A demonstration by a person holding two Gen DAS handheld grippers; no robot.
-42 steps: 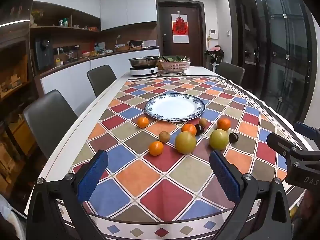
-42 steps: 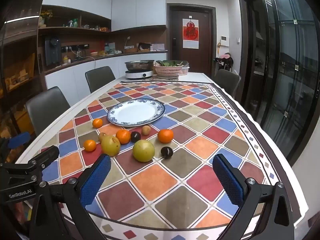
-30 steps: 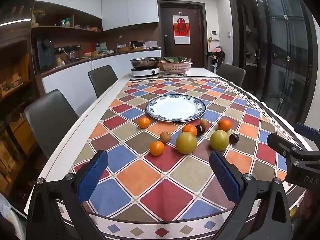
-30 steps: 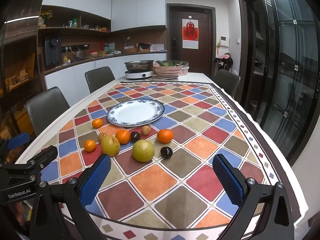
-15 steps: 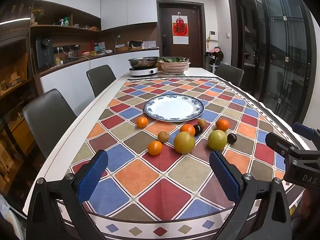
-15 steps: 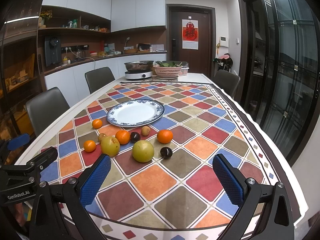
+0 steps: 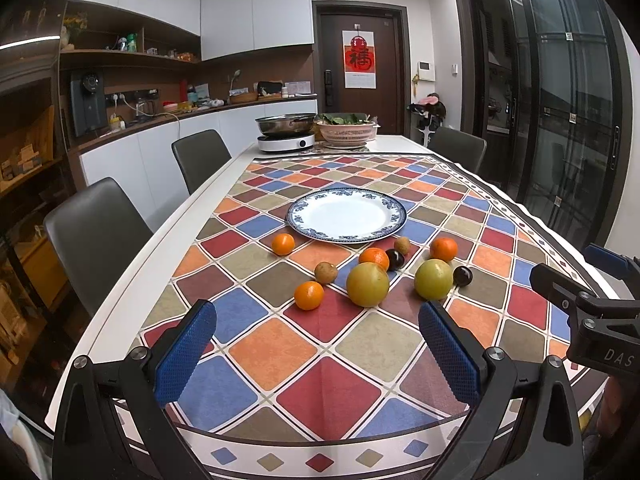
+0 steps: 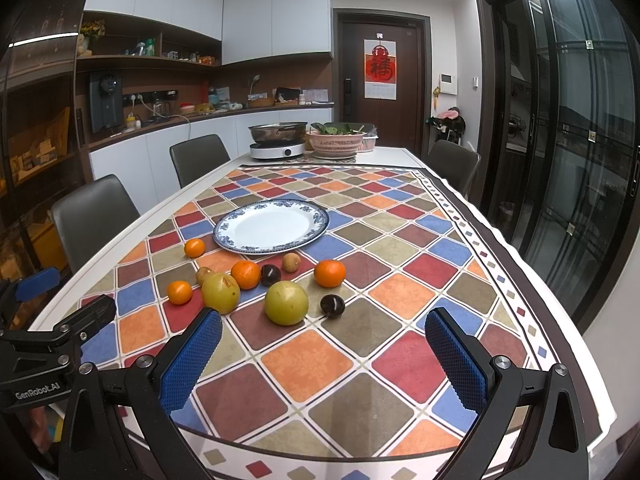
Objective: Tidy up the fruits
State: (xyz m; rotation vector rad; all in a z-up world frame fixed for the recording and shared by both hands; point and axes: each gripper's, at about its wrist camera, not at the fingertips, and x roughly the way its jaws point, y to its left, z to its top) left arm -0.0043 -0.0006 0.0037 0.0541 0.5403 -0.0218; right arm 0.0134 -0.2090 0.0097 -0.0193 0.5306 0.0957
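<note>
Clearly both grippers – left gripper (image 7: pixel 318 350), right gripper (image 8: pixel 324 354) – hover wide open and empty, while the round yellow-green fruit (image 8: pixel 286 303) lies on the checkered worktop (image 8: pixel 316 364) straight ahead, nearer the right one, short of the blue-rimmed white plate (image 8: pixel 272 226).

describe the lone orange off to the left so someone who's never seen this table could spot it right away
Start at the round white plate with the blue patterned rim on the checkered tablecloth. Just off the plate's near-left edge sits a small round orange fruit. Unlike the three other oranges, it lies apart from the cluster of fruit, with none touching it, and is the fruit farthest left and nearest the chairs.
</note>
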